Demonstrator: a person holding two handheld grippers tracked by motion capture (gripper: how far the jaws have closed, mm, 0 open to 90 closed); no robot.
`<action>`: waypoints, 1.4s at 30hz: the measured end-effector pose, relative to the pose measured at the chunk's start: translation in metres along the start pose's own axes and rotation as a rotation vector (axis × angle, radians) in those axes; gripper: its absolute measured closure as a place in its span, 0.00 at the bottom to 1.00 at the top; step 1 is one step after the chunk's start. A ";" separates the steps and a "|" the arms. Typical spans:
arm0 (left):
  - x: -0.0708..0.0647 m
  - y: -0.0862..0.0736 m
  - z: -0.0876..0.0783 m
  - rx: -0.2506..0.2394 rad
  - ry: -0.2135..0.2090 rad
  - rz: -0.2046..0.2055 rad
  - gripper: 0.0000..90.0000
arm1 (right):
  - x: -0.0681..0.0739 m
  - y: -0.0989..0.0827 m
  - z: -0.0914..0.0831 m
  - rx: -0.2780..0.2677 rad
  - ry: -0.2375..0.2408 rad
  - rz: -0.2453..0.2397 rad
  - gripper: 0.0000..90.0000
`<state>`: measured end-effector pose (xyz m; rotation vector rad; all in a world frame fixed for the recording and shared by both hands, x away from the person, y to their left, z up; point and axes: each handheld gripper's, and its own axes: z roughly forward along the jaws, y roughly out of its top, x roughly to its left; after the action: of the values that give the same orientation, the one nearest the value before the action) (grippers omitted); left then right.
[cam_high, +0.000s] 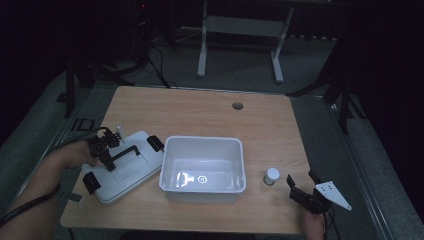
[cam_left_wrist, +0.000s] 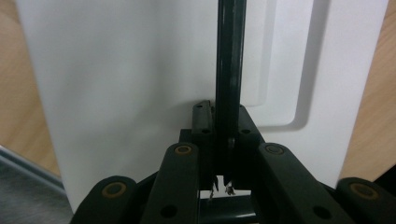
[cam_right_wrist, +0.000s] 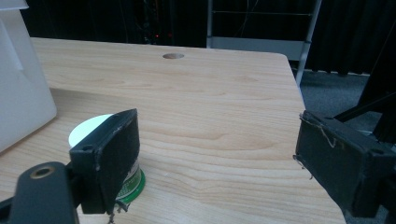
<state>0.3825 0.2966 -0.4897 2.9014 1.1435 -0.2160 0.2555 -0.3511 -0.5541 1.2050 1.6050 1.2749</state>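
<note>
No readable writing shows; left gripper (cam_high: 111, 156) clamps the white lid's (cam_high: 131, 172) black handle (cam_left_wrist: 229, 70) beside the bin (cam_high: 202, 170); right gripper (cam_high: 301, 190) gapes.

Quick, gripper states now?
Left gripper: closed on the lid's black handle.
Right gripper: open, holding nothing, beside the small can.

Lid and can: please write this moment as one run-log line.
left gripper: shut on lid handle | lid: on table, beside bin | right gripper: open, near can
</note>
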 end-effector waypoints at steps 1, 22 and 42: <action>0.000 0.000 0.002 -0.002 0.000 0.005 0.92 | 0.000 0.000 0.000 0.000 0.001 -0.002 0.15; 0.006 -0.010 0.002 -0.052 0.019 -0.039 0.38 | -0.004 0.000 0.000 0.023 0.015 0.028 0.15; 0.002 -0.013 -0.007 -0.074 0.029 -0.022 0.36 | -0.014 0.013 0.010 0.288 0.169 -0.029 0.15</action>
<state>0.3756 0.3079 -0.4826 2.8386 1.1618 -0.1294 0.2717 -0.3607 -0.5440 1.2663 1.9747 1.1813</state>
